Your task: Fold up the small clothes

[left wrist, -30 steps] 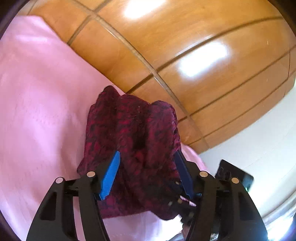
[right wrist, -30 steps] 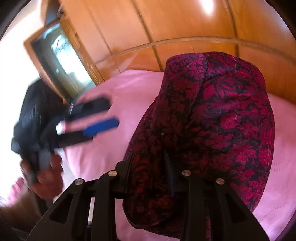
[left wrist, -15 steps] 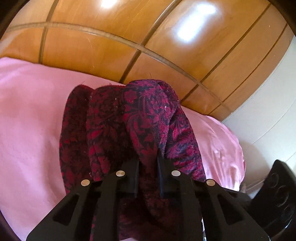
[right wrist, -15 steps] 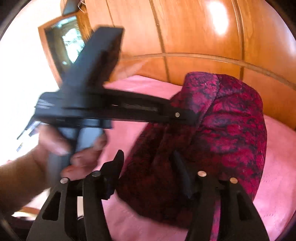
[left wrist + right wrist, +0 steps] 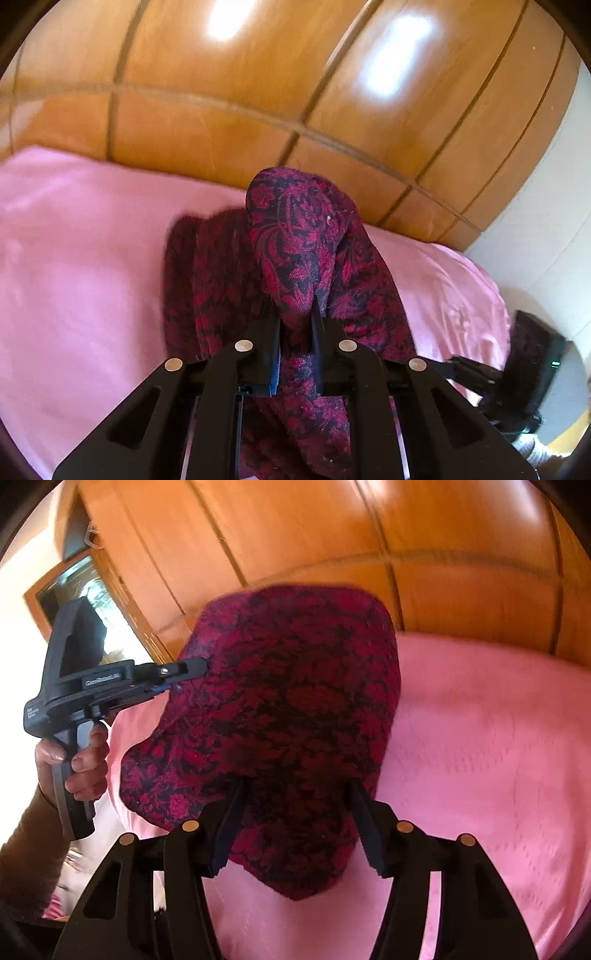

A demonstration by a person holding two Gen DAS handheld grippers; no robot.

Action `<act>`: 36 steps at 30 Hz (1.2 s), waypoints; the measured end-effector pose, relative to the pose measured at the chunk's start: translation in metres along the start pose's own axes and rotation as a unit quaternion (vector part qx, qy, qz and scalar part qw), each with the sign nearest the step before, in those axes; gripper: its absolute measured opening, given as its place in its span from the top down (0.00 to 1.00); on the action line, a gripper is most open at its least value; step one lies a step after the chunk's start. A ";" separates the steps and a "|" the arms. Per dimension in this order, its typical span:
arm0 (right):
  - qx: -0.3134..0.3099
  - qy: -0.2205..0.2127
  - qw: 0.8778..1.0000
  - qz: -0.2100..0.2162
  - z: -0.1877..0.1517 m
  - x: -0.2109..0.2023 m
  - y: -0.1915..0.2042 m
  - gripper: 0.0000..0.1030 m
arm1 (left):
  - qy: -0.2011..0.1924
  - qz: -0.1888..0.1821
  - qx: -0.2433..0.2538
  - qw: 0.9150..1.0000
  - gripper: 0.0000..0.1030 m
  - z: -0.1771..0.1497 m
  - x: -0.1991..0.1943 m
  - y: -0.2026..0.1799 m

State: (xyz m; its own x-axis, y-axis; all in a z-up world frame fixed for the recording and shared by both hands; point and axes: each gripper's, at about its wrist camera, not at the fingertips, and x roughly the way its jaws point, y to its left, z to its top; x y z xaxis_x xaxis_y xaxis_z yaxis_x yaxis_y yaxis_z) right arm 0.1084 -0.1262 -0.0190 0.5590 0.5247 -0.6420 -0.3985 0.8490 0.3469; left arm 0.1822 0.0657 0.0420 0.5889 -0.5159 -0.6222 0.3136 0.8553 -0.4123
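Left wrist view shows the left gripper (image 5: 295,325) with its jaws pinched tight on a fold of the dark red patterned garment (image 5: 295,258); the cloth rises in a hump ahead of the jaws and trails down between the black arms; beside that fold, to its left, more of the garment hangs over the pink bedsheet (image 5: 92,277); a glossy wooden headboard (image 5: 258,92) stands behind the bed; the right gripper (image 5: 532,373) is at the lower right edge, blurred. Right wrist view shows the right gripper (image 5: 295,823) with its jaws spread wide, one on each side of the garment (image 5: 303,709), whose lower point lies on the bedsheet (image 5: 480,757) between them; whether the pads touch the cloth is hard to tell; the left gripper (image 5: 184,672), held by a hand (image 5: 81,764), grips the garment's left edge; a wood-framed window (image 5: 85,590) sits behind.
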 end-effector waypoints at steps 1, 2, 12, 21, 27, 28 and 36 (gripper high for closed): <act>-0.008 -0.010 1.000 0.007 0.003 0.000 0.008 0.45 | -0.005 0.010 -0.001 1.000 0.88 0.004 -0.007 0.006; -0.016 -0.014 1.000 0.013 0.007 0.001 0.015 0.45 | -0.006 0.019 -0.005 1.000 0.88 0.007 -0.011 0.014; -0.129 0.020 0.991 -0.033 0.004 0.080 0.059 0.44 | 0.022 0.102 -0.102 0.989 0.88 -0.042 0.012 0.081; -0.025 0.042 0.998 0.043 0.045 0.036 0.001 0.42 | -0.001 0.087 -0.098 0.991 0.88 -0.058 0.004 0.056; -0.040 0.008 0.999 -0.011 0.096 0.054 0.020 0.39 | -0.012 0.122 -0.094 0.988 0.82 -0.053 -0.002 0.049; -0.038 0.014 0.999 -0.019 0.106 0.068 0.022 0.39 | -0.013 0.129 -0.088 0.988 0.82 -0.053 -0.001 0.046; -0.080 0.119 0.985 -0.091 0.144 0.162 0.022 0.30 | -0.023 0.176 -0.065 0.982 0.82 -0.062 0.007 0.032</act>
State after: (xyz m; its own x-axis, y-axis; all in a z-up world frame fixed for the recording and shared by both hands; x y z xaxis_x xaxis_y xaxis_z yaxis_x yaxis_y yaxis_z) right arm 0.2955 -0.0136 -0.0170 0.4522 0.3198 -0.8326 -0.4279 0.8969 0.1121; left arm 0.1504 0.0870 -0.0166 0.6777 -0.1834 -0.7121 -0.0117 0.9656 -0.2598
